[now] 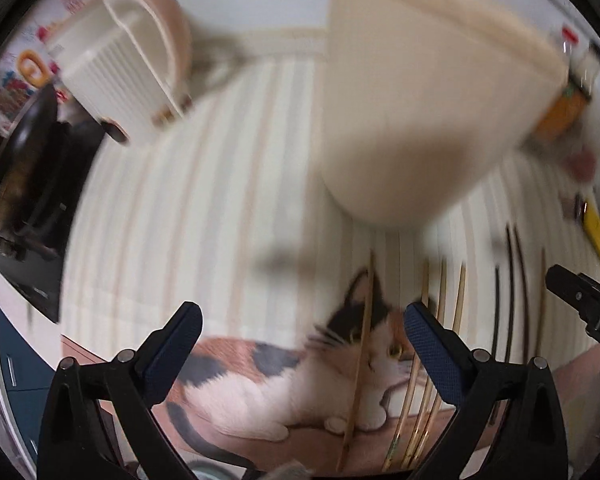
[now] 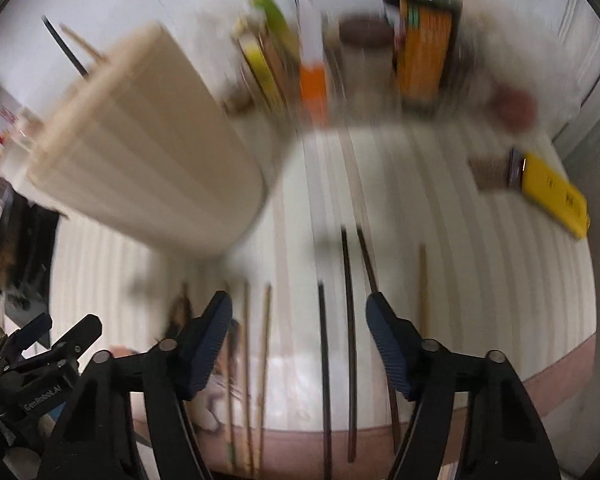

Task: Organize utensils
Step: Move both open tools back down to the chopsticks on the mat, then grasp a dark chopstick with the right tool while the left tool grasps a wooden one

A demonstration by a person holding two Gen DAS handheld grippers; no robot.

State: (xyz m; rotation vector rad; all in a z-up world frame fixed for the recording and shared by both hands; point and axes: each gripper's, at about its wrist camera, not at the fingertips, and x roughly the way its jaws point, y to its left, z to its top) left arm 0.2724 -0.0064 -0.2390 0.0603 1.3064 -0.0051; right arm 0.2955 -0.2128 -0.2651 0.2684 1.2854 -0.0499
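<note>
Several chopsticks lie on a striped placemat (image 1: 188, 216) with a cat picture. Light bamboo chopsticks (image 1: 416, 408) lie under my left gripper (image 1: 302, 330), which is open and empty above them. Dark chopsticks (image 2: 350, 304) lie between the fingers of my right gripper (image 2: 298, 324), which is open and empty just above the mat (image 2: 480, 280). A cream ribbed utensil holder (image 1: 412, 112) stands behind, with chopstick ends sticking out of its top; it also shows in the right wrist view (image 2: 152, 160). Both views are motion-blurred.
A white slotted rack (image 1: 112, 60) and a dark pan (image 1: 24, 160) sit at the left. A yellow box (image 2: 552, 196), bottles and packets (image 2: 424, 48) stand at the back right. The other gripper shows at the left edge (image 2: 40, 356).
</note>
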